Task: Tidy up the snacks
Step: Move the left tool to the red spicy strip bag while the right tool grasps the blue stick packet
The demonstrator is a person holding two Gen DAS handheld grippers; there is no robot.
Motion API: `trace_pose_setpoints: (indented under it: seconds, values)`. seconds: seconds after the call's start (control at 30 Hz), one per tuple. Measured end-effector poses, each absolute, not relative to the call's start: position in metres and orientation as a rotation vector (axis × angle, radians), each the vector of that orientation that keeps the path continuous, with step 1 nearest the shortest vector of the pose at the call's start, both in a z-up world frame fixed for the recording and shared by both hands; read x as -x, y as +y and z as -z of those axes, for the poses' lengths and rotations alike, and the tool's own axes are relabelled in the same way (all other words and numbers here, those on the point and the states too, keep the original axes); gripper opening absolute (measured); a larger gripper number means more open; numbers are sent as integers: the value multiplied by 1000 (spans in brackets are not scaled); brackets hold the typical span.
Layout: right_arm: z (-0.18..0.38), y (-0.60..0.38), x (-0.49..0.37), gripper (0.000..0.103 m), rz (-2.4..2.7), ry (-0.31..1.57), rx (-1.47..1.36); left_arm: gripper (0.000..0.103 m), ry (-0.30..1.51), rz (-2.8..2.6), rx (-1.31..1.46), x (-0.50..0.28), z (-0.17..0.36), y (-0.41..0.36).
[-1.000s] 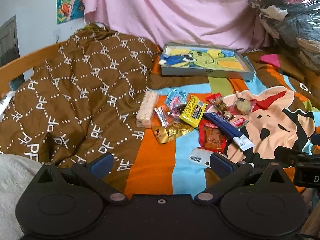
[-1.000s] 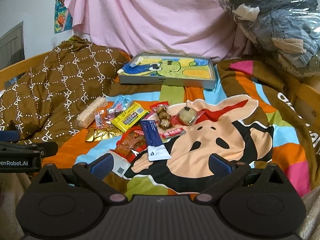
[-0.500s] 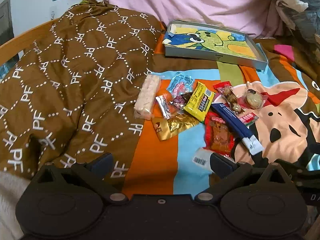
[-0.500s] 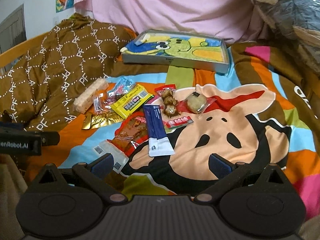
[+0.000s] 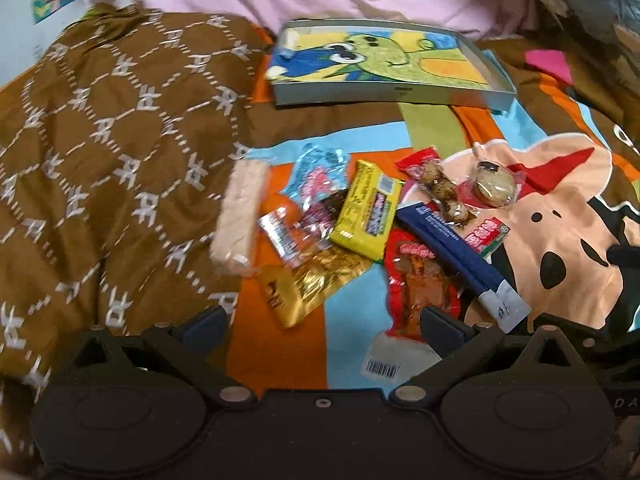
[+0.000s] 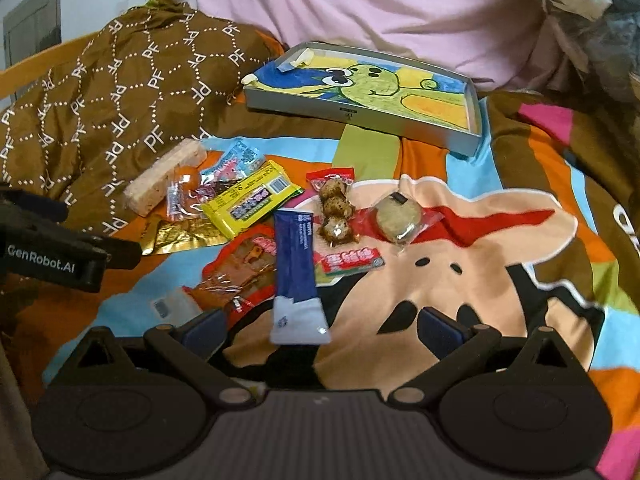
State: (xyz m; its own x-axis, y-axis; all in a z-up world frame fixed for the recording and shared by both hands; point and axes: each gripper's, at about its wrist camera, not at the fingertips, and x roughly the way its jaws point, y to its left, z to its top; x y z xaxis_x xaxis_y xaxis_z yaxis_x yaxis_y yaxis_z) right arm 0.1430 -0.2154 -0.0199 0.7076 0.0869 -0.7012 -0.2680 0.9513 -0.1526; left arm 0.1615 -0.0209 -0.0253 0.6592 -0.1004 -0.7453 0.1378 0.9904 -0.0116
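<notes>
Several snacks lie in a loose pile on the cartoon bedspread: a yellow pack [image 5: 370,210] [image 6: 250,198], a blue bar [image 5: 460,256] [image 6: 296,268], a red pack [image 5: 420,284] [image 6: 236,268], a gold pack [image 5: 308,284], a pale rice bar [image 5: 240,216] [image 6: 164,178], and a round cookie [image 5: 494,186] [image 6: 398,216]. A shallow grey tray [image 5: 392,94] [image 6: 360,112] with a cartoon lining lies behind them. My left gripper [image 5: 324,326] is open just short of the gold and red packs. My right gripper [image 6: 320,326] is open, its fingers either side of the blue bar's white end.
A brown patterned quilt [image 5: 100,152] is heaped at the left. Pink cloth [image 6: 360,4] hangs behind the tray, and bagged bedding [image 6: 592,20] sits at the far right. The left gripper's body [image 6: 52,256] shows at the left edge of the right wrist view.
Both grippers have moved forward and down toward the snack pile, which now looms larger. Both stayed open and nothing was picked up.
</notes>
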Motion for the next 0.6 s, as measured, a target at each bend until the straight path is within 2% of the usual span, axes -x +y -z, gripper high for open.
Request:
trace_pose_setpoints:
  seconds: [0.3, 0.6]
  values:
    - [31, -221, -168, 103, -287, 698, 457, 102, 852, 237, -18, -183, 41, -23]
    - [52, -224, -202, 103, -356, 793, 343, 102, 893, 314, -78, -192, 58, -40]
